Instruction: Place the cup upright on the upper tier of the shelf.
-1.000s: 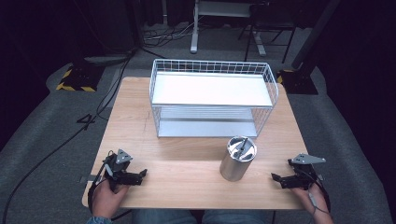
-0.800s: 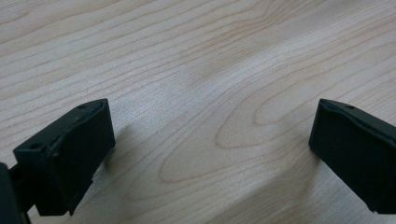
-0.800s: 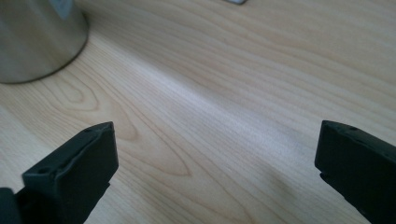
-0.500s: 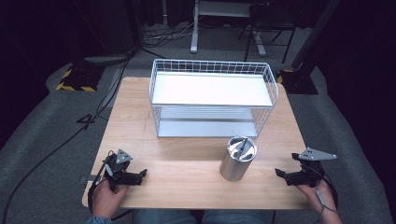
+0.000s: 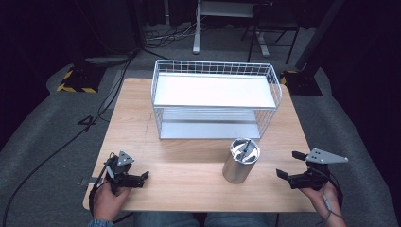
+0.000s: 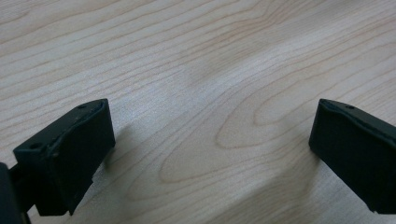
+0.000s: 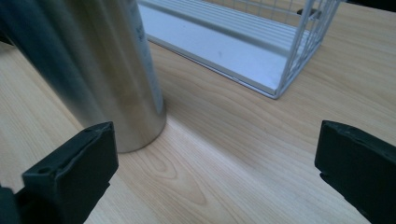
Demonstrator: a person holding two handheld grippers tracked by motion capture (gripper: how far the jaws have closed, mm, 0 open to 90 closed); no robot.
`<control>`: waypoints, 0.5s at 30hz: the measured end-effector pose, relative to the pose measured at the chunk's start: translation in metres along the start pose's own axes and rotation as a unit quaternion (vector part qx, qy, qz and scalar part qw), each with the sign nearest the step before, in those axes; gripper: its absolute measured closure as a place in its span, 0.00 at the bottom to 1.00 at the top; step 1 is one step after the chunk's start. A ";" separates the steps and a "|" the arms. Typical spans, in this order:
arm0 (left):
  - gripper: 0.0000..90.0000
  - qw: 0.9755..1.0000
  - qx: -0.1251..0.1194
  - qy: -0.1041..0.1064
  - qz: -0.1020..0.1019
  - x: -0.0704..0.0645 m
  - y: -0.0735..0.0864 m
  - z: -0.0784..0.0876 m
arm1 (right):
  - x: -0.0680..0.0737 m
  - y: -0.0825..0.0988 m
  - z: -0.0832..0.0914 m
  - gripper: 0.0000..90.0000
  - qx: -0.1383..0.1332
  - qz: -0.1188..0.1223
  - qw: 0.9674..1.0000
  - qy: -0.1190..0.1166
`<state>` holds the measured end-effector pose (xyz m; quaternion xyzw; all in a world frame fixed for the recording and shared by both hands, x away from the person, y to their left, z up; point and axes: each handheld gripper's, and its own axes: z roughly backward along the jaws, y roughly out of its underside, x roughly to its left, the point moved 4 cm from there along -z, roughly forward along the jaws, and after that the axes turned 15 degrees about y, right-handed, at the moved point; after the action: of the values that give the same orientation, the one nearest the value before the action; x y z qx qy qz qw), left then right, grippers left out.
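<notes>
The wire rack (image 5: pixel 215 97) stands at the table's (image 5: pixel 189 179) far edge, midway across; the canister (image 5: pixel 240 161) stands just before the rack's right front corner (apart from it), toward the near edge.

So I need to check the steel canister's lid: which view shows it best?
The high view: it looks down on the steel canister, showing the lid and its handle. The right gripper view shows its blurred side wall and base close up, top cut off. The left gripper view shows bare table.
</notes>
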<state>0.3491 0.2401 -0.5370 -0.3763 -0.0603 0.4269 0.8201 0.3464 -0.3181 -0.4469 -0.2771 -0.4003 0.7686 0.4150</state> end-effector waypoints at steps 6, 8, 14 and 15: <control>0.01 1.000 0.000 0.000 0.000 0.000 0.000 0.000 | 0.010 -0.008 0.002 0.00 0.003 0.014 1.000 -0.013; 0.01 1.000 0.000 0.000 0.000 0.000 0.000 0.000 | 0.014 -0.011 0.001 0.00 0.002 0.019 1.000 -0.019; 0.01 1.000 0.000 0.000 -0.001 0.000 0.000 0.000 | 0.029 -0.023 -0.001 0.00 -0.006 0.032 0.999 -0.038; 0.01 1.000 0.000 0.000 -0.001 0.000 0.000 0.000 | 0.029 -0.023 -0.001 0.00 -0.006 0.032 0.999 -0.038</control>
<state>0.3492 0.2402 -0.5370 -0.3763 -0.0608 0.4266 0.8202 0.3421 -0.2855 -0.4311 -0.2630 -0.4117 0.7888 0.3730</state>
